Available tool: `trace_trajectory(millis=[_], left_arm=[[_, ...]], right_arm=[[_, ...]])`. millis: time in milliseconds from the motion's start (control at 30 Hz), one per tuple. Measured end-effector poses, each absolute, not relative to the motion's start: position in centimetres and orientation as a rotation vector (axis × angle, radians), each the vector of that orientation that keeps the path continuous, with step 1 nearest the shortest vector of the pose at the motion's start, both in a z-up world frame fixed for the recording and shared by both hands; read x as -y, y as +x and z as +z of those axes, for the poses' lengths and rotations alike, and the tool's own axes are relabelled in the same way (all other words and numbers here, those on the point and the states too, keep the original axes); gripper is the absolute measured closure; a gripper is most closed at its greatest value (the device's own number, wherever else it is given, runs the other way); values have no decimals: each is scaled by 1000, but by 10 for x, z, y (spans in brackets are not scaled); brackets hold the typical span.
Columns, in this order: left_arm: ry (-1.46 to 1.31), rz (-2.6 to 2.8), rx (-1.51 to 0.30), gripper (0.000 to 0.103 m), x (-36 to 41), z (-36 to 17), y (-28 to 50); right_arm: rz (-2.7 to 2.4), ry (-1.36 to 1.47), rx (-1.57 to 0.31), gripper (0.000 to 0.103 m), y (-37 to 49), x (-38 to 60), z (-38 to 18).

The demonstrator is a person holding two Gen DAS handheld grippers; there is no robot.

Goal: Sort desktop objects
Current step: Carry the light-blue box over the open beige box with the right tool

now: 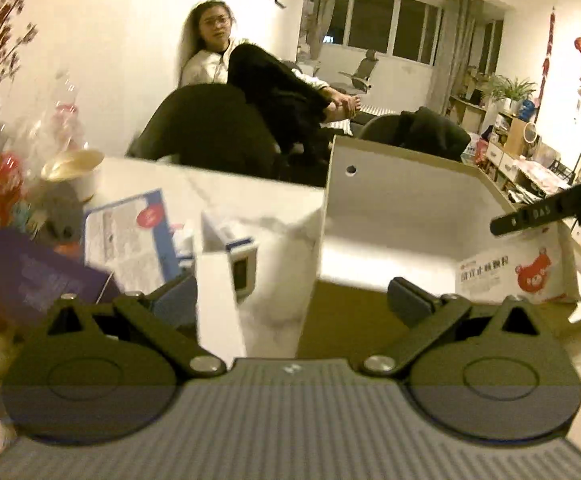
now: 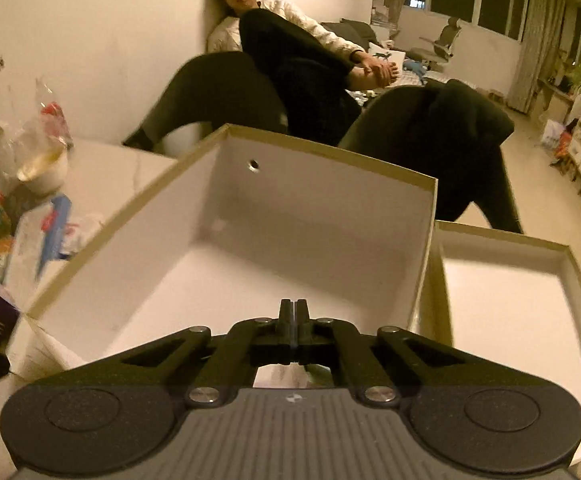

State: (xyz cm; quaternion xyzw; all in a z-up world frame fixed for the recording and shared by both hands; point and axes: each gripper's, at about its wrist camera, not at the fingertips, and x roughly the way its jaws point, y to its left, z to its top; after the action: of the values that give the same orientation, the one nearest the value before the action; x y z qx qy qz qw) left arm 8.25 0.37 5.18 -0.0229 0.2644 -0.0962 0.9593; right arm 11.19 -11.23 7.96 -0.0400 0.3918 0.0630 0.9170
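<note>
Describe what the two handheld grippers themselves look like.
Both the left gripper and the right gripper look alike: a grey ribbed body with a small white logo, two round black discs, black linkage bars on silver pivot bolts, and flat dark fingers. No cables or sleeves show.

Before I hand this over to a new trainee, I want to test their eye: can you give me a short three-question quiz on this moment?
1. True or false: the left gripper is open.
2. What lies inside the big cardboard box in the left wrist view? A) a medicine box with a red bear B) a mug C) scissors
3. Fill in: the right gripper is ____, holding nothing.

Key: 1 true; 2 A, the medicine box; 3 shut.
</note>
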Motion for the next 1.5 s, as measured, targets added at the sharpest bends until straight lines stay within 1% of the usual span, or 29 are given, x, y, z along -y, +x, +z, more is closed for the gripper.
trace_trajectory(millis=[33,133,167,233,333,400,433,500,533,600,700,767,800,867,1067,1333,1500], left_arm=[[-42,-195,-530,0,0,53,87],[-40,-195,-535,0,6,52,100],[-39,-194,-539,0,9,52,104],[-37,-185,-550,0,13,50,110],[-40,-170,-577,8,17,48,117],[-42,-165,-598,19,20,47,120],[-42,-164,-608,22,22,46,121],[-38,-163,-636,37,25,43,125],[-37,-163,-650,41,26,41,127],[-41,-167,-671,66,29,38,129],[-56,-157,-655,81,29,38,127],[-50,-140,-649,86,28,39,126],[-50,-137,-649,90,27,39,125],[-51,-131,-646,94,25,40,122],[-84,-163,-665,97,19,42,112],[-83,-210,-678,99,17,43,94],[-73,-226,-679,99,16,42,86]], right_arm=[[127,-85,-807,103,112,114,79],[132,-76,-809,96,112,118,79],[133,-73,-809,93,113,119,79],[141,-65,-810,92,113,121,79],[152,-66,-810,90,113,121,80],[157,-77,-810,87,112,119,80],[159,-79,-810,86,112,118,80],[165,-83,-810,83,111,117,81],[167,-83,-809,82,111,117,81],[171,-84,-807,81,110,117,81],[175,-89,-807,81,109,117,80],[177,-94,-810,81,108,118,81],[177,-98,-811,81,107,118,81],[177,-99,-812,81,106,119,81],[176,-97,-817,81,102,121,81],[176,-104,-826,80,89,125,84],[184,-117,-831,76,78,124,85]])
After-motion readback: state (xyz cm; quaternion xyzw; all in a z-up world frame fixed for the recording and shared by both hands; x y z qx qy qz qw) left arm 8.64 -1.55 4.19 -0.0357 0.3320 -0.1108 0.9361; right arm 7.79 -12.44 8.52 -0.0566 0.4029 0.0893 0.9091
